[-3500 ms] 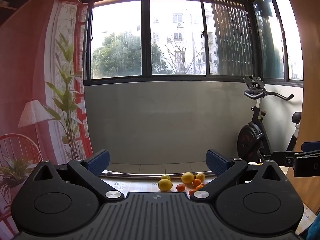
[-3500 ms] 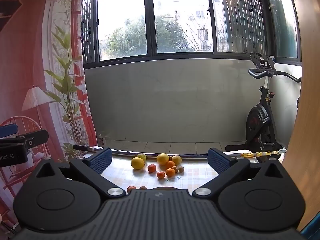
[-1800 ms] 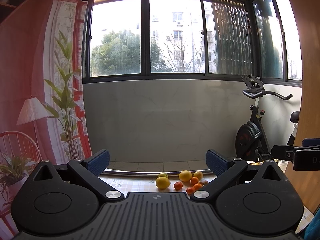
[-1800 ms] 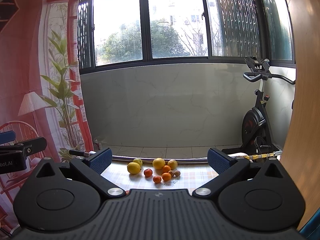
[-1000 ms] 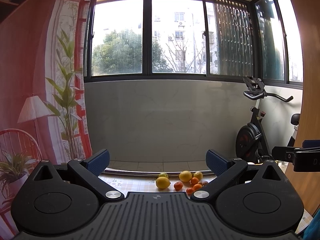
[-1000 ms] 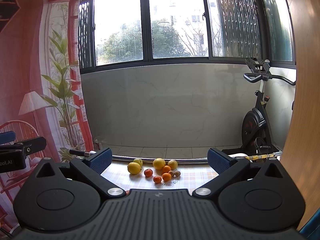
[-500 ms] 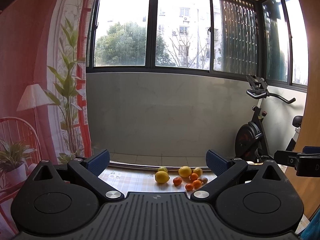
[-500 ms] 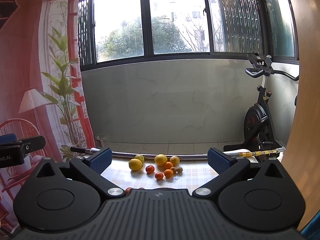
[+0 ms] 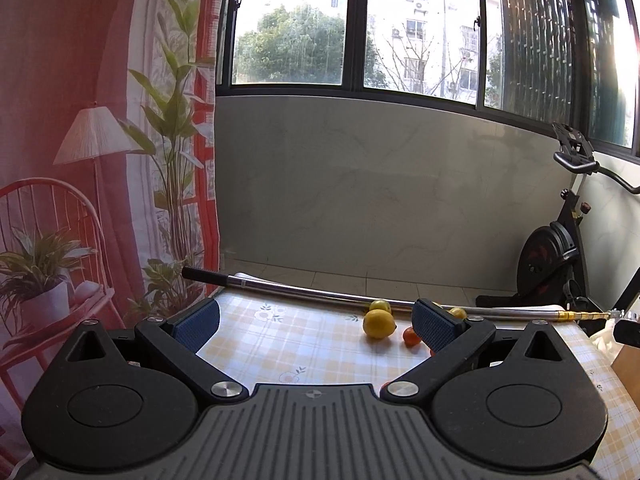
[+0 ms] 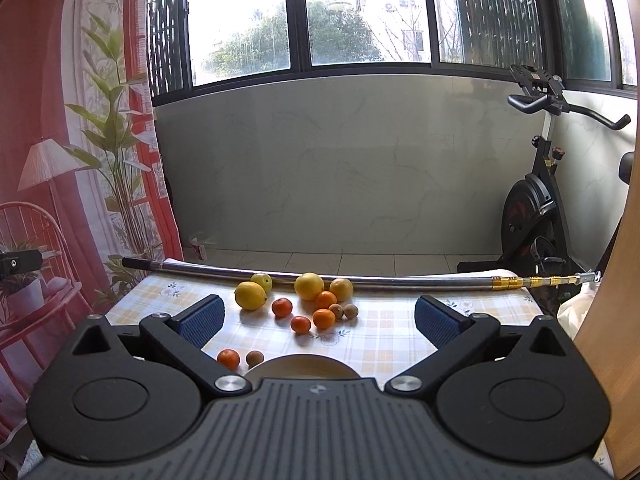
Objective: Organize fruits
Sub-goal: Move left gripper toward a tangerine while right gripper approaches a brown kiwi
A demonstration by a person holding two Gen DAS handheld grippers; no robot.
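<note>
A pile of fruit lies at the far side of a checked tablecloth (image 10: 380, 324): a lemon (image 10: 250, 295), a larger yellow fruit (image 10: 309, 286), several small oranges (image 10: 324, 318) and brown round fruits (image 10: 350, 311). One orange (image 10: 228, 358) and one brown fruit (image 10: 254, 357) lie nearer, beside a tan plate rim (image 10: 304, 364). My right gripper (image 10: 318, 320) is open and empty, short of the pile. My left gripper (image 9: 316, 322) is open and empty; the lemon (image 9: 378, 323) and an orange (image 9: 411, 336) show near its right finger.
A long metal pole (image 10: 360, 276) lies along the table's far edge behind the fruit. An exercise bike (image 10: 536, 208) stands at the right. A printed curtain (image 9: 80, 160) hangs at the left. A wooden panel (image 10: 612, 320) borders the right.
Both grippers have tilted down and moved forward over the table, so more tablecloth and the pole show. The left view has swung left. Both stay open and empty.
</note>
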